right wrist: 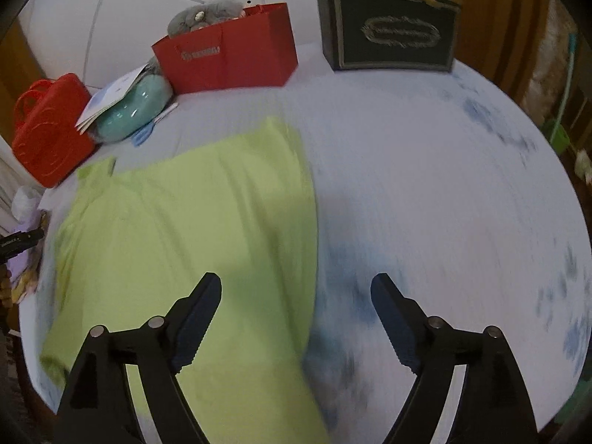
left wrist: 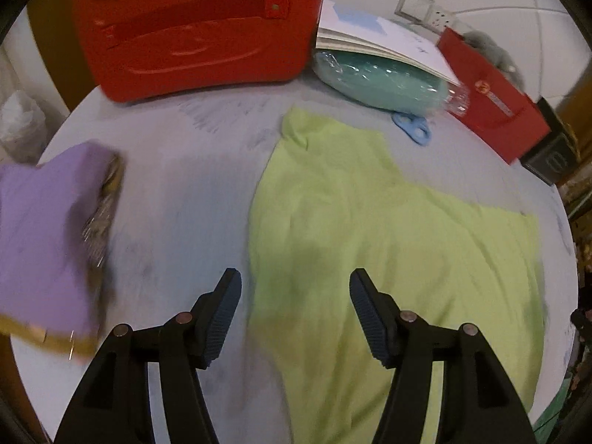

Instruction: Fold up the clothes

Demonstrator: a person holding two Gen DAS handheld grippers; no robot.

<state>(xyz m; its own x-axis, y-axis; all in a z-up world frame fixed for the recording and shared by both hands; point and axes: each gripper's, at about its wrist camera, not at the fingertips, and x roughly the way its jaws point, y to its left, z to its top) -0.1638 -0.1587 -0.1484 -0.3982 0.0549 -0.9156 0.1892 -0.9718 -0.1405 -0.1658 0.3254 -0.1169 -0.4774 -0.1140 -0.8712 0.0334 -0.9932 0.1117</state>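
Black linkage arms w/ round rivets and dark blue ribbed pads are seen nearest the lens in both views. Left gripper (left wrist: 295,277): jaws stand apart, nothing between the pads. Right gripper (right wrist: 296,283): jaws spread wider, nothing gripped.

Lime-green garment (left wrist: 388,244) is laid flat on the pale blue-grey tabletop (left wrist: 177,192); soft knit, lightly creased, roughly rectangular w/ a narrower end toward the far side. Its near edge is cut off by the frame bottom in both views.

Rel. to tools: in the left wrist view the garment's left edge runs between the two fingers, so the right finger is over cloth and the left finger over bare table. In the right wrist view the garment's right edge runs between the fingers; left finger over cloth, right finger over table. Contact w/ cloth cannot be told.

Far side: red moulded plastic case (left wrist: 196,26) w/ embossed pattern; teal rounded item (left wrist: 381,81) in clear glossy wrap, a book (left wrist: 384,44) resting on it; blue scissor handles (left wrist: 414,129); red paper bag (right wrist: 225,59) w/ grey plush toy (right wrist: 207,14) inside; dark box (right wrist: 388,29) w/ gold oval emblem, lettering illegible.

Lilac cloth (left wrist: 44,236) at left is motion-blurred; the thing beneath it cannot be made out.
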